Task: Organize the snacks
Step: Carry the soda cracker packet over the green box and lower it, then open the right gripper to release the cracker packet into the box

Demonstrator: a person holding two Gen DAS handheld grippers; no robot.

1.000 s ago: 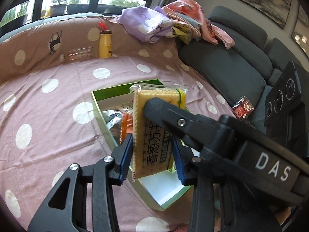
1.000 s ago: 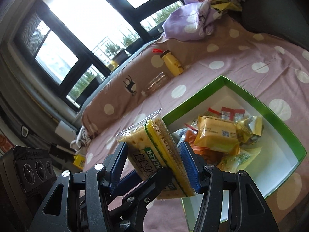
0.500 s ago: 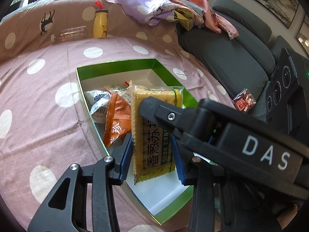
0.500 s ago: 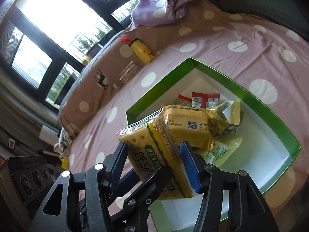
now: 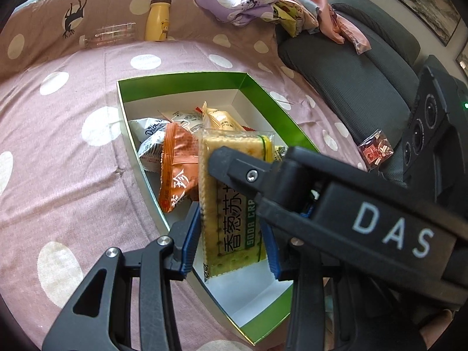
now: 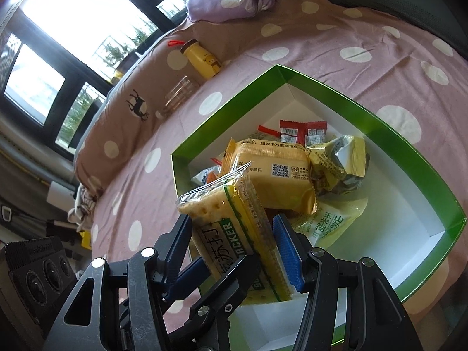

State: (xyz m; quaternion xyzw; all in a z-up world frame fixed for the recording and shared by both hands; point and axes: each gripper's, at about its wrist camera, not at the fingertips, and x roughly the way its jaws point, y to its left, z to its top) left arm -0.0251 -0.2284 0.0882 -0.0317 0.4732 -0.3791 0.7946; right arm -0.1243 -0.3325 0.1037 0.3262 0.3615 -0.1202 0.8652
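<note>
Gripping one pack of soda crackers (image 5: 234, 201) between them, both my tools sit over the open green box (image 5: 181, 77) on the dotted pink cloth (image 5: 58, 175). My left gripper (image 5: 231, 234) has its blue pads pressed on the pack's two long edges, near its lower end, so it is clamped on the crackers. My right gripper (image 6: 234, 248) comes in across the left one; in its own view the right blue pad lies flat against the pack's side, and the left pad sits close to the other side, though I cannot tell for sure that it touches. I read it as closed on the same pack. The pack stands nearly upright and slightly tilted, hanging above the near part of the box, with its bottom edge over the bare white floor. Farther in, the box holds a heap of snacks: an orange packet (image 5: 178, 169) just beside the crackers, a white pouch (image 5: 152, 134) behind it, a yellow wrapped cake (image 6: 275, 181), some small red sachets (image 6: 304, 130), crumpled yellow wrappers (image 6: 339, 163) and a pale green-lettered bag (image 6: 327, 219). Beyond the box, a yellow bottle (image 5: 158, 20) stands against the brown cushion, with a clear bottle (image 5: 108, 35) lying next to it. One red packet (image 5: 376, 150) lies well apart, on the grey sofa (image 5: 345, 82).
</note>
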